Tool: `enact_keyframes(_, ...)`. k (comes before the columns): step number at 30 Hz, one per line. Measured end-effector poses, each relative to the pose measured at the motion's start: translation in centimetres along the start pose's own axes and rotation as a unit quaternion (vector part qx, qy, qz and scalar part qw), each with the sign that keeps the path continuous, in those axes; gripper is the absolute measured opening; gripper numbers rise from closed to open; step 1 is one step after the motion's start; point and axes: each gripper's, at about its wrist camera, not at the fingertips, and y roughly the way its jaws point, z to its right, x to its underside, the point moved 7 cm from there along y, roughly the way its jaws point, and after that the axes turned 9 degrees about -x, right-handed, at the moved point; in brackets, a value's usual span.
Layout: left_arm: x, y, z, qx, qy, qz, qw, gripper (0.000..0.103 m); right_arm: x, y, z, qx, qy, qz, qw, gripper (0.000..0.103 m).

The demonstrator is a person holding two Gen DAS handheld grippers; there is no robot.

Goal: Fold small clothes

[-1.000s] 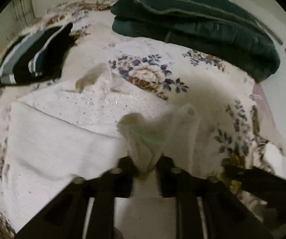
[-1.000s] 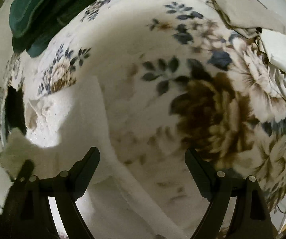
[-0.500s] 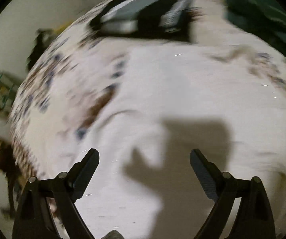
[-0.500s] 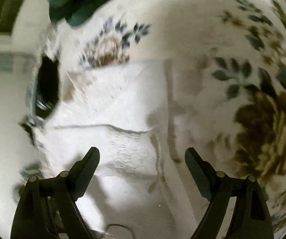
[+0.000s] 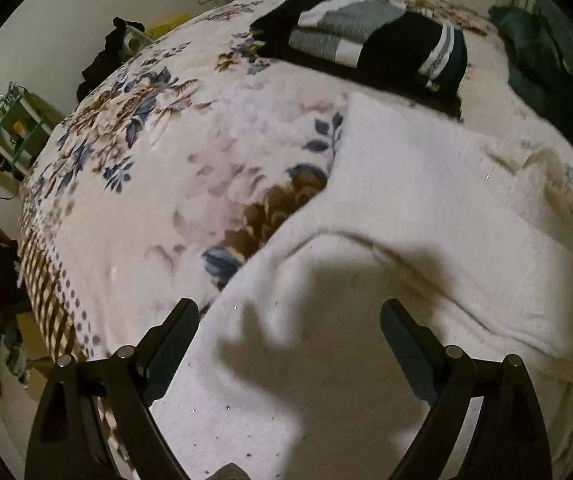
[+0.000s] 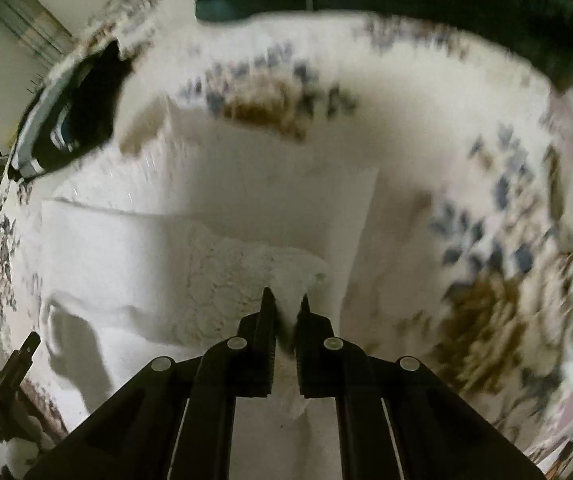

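A white knit garment (image 5: 414,208) lies partly folded on a floral bedspread (image 5: 158,168). My left gripper (image 5: 290,320) is open and empty, hovering over the garment's near edge and casting a shadow on it. In the right wrist view the same white garment (image 6: 166,240) fills the middle. My right gripper (image 6: 286,304) is shut on a lacy edge of the garment and holds that fold pinched between its fingers.
A folded black, grey and white striped garment (image 5: 370,44) lies at the far side of the bed, also in the right wrist view (image 6: 74,116). A dark green quilt (image 6: 426,4) is piled at the back. Shelves and clutter (image 5: 2,120) stand beyond the bed's left edge.
My left gripper has let go of the white fabric, opened and swung left over the garment. My right gripper has moved onto the garment and shut on its lacy edge.
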Motion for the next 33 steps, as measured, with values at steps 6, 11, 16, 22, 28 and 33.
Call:
enact_keyframes(6,-1.0,1.9,-0.2,0.010,0.011,0.003,0.9999,0.093,-2.1,3.9,2.9,-0.010,0.029,-0.083,0.996,0.009)
enact_keyframes(11,-1.2,1.9,-0.8,0.022,0.008,0.009,0.9997,0.093,-3.8,2.7,4.1,-0.038,0.082,-0.093,0.992,0.022)
enact_keyframes(16,1.0,-0.1,0.1,0.045,0.022,-0.004,0.9987,0.093,-3.4,-1.8,4.2,-0.066,0.078,-0.088,0.991,0.043)
enact_keyframes(22,5.6,-4.2,4.2,0.063,0.077,-0.008,0.9950,0.093,0.6,-3.9,8.8,-0.116,0.114,-0.126,0.979,0.044)
enact_keyframes(28,12.6,-9.7,8.7,0.053,0.130,-0.006,0.9901,0.093,-1.1,-2.0,14.4,-0.170,0.125,-0.161,0.964,0.044)
enact_keyframes(33,20.3,-12.5,12.1,0.061,0.129,-0.062,0.9878,0.093,-2.7,0.8,17.3,-0.187,0.102,-0.205,0.955,0.044)
